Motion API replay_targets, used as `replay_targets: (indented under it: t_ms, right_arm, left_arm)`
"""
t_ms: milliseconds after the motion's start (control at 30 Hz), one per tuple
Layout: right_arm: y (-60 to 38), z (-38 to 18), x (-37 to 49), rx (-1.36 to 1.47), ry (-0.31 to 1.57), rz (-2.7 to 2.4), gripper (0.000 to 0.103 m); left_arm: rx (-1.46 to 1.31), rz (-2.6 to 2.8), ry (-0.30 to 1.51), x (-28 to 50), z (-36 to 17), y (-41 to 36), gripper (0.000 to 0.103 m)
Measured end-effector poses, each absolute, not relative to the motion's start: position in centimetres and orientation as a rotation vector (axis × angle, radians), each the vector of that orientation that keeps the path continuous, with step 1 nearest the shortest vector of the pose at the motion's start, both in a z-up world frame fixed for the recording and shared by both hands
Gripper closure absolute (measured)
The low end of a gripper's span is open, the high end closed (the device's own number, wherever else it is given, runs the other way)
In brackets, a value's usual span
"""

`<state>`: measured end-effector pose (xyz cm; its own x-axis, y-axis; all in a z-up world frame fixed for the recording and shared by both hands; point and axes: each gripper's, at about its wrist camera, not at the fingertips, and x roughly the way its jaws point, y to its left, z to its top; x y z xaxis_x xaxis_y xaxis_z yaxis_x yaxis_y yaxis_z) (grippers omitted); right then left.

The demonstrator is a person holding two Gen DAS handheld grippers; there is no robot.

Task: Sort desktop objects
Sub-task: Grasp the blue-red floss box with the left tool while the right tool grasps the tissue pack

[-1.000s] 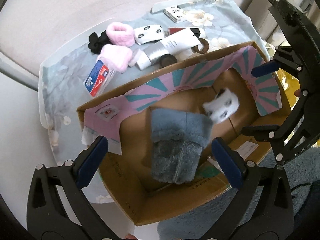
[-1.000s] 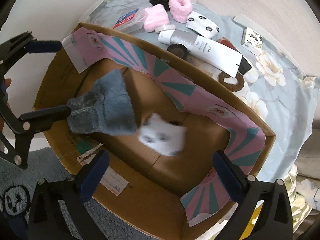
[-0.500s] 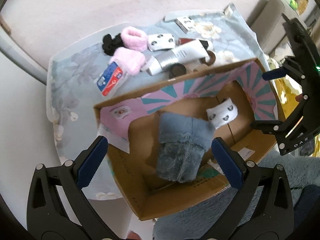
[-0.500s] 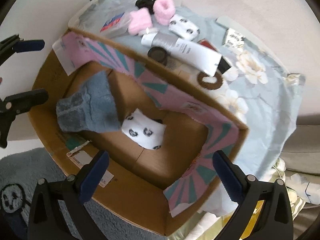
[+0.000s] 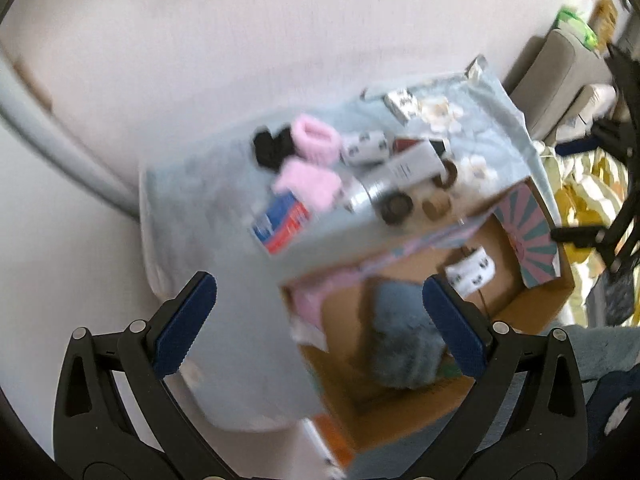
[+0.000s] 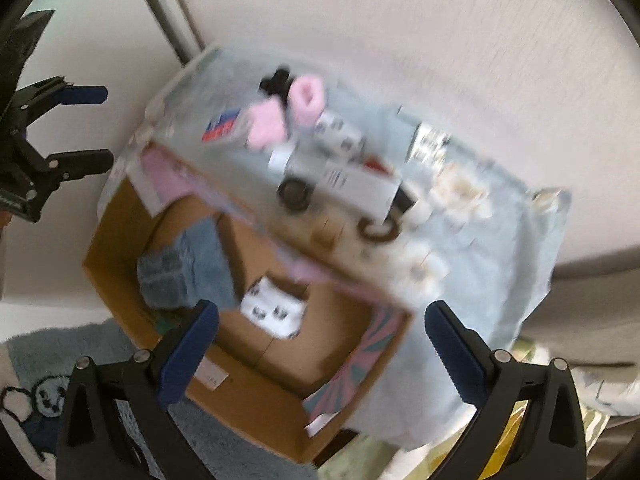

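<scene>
Two items, a grey cloth (image 6: pixel 188 268) and a panda sock (image 6: pixel 272 310), sit in my box (image 6: pixel 256 400); both grippers (image 5: pixel 320 328) (image 6: pixel 320 344) gape empty. Next I'd fetch the pink roll (image 5: pixel 316 142) from the worktop (image 5: pixel 192 200).

We see a blurred grey-blue fluffy cloth (image 5: pixel 404 344) and a white patterned sock (image 5: pixel 471 271) lying in the open cardboard box (image 5: pixel 532 304), lower right; pink cuffs (image 5: pixel 316 142), tube (image 5: pixel 404 172) crowd mid-frame.
</scene>
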<state>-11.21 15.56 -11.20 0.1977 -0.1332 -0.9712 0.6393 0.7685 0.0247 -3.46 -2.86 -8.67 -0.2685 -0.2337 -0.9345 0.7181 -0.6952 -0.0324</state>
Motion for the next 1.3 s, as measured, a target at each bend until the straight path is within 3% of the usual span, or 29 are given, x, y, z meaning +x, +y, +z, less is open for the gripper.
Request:
replay_targets:
  t_ms: [300,633,1000,1233,1300]
  right_arm:
    - [6.8,-12.3,-10.0,0.576,1.265,-0.641,0.000]
    - [-2.9,-21.1,-7.7,0.694,1.301,-0.757,0.000]
    - [-4.5,-25.3,-5.6,0.567,1.364,-0.651,0.000]
    - [-4.6,-26.5,-5.2,0.497,1.392,-0.641,0.019]
    - [-4.6,-26.8,-5.3,0.486,1.399,-0.619,0.022]
  left_arm:
    - [1.570,-2.105,0.479,-7.5,-12.2,-9.0,0.000]
    - [1.750,-2.117,0.510,-9.4,-21.8,-11.3,0.008]
    - [1.752,-2.121,0.578,-7.6,-25.0,-11.9,0.010]
    - [1.692,-2.148,0.685,-6.1,-26.3,-11.9,0.014]
    - [1.692,-2.157,0.696,-5.9,-26.6,-11.8,0.020]
